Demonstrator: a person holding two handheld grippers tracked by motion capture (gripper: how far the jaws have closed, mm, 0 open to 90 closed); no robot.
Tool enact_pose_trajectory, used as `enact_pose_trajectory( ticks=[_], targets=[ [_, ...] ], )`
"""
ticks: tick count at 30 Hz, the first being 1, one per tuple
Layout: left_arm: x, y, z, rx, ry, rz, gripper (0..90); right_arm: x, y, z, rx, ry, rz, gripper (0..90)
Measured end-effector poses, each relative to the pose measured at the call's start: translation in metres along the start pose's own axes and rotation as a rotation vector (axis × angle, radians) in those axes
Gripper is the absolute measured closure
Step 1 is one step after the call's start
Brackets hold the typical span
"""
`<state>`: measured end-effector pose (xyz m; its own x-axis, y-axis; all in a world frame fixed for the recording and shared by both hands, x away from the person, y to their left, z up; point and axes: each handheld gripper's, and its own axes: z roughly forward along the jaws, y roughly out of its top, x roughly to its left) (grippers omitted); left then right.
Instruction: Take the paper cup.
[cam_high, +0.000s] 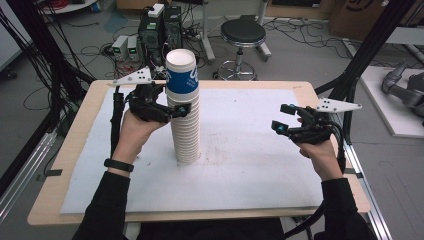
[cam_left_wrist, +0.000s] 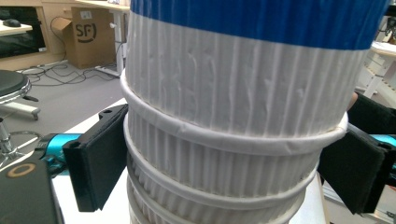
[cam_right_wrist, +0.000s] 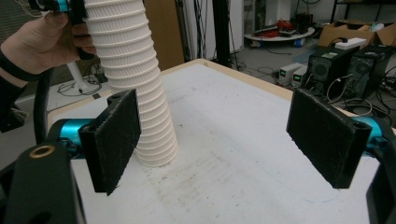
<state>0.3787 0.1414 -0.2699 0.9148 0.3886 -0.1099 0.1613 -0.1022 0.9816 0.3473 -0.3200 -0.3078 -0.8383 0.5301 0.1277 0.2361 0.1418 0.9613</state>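
A tall stack of ribbed white paper cups (cam_high: 186, 130) stands left of centre on the white mat, leaning a little. Its top cup (cam_high: 181, 75) carries a blue band. My left gripper (cam_high: 182, 108) reaches around the stack just under that cup. In the left gripper view the stack (cam_left_wrist: 233, 107) spans the whole gap between the jaws, with both pads right at the cup rims and the cups not squeezed. My right gripper (cam_high: 281, 118) hovers over the right side of the mat, open with nothing between its jaws. The right gripper view (cam_right_wrist: 224, 135) shows the stack (cam_right_wrist: 140, 93) well ahead of them.
The white mat (cam_high: 250, 165) lies on a wooden table (cam_high: 75, 150). Beyond the far edge stand a black stool (cam_high: 243, 32) and computer cases (cam_high: 160, 30) among floor cables. Black frame poles (cam_high: 365, 50) rise at the right.
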Motion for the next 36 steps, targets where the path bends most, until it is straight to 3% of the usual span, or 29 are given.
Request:
enact_pose_trajectory(
  ticks=[12, 15, 31, 36],
  targets=[
    [0.001, -0.001, 0.0, -0.006, -0.003, 0.002, 11.1, 0.005, 0.012, 0.002, -0.026, 0.023, -0.008, 17.9],
    [0.001, 0.0, 0.0, -0.005, -0.002, 0.0, 11.1, 0.009, 0.026, 0.008, -0.052, 0.045, -0.025, 17.9],
    [0.003, 0.0, 0.001, -0.005, -0.003, -0.003, 11.1, 0.035, 0.103, 0.047, -0.044, 0.128, -0.149, 18.0],
    [0.002, 0.0, 0.002, -0.006, -0.003, -0.004, 11.1, 0.04, 0.119, 0.057, -0.042, 0.146, -0.163, 18.0]
  ],
)
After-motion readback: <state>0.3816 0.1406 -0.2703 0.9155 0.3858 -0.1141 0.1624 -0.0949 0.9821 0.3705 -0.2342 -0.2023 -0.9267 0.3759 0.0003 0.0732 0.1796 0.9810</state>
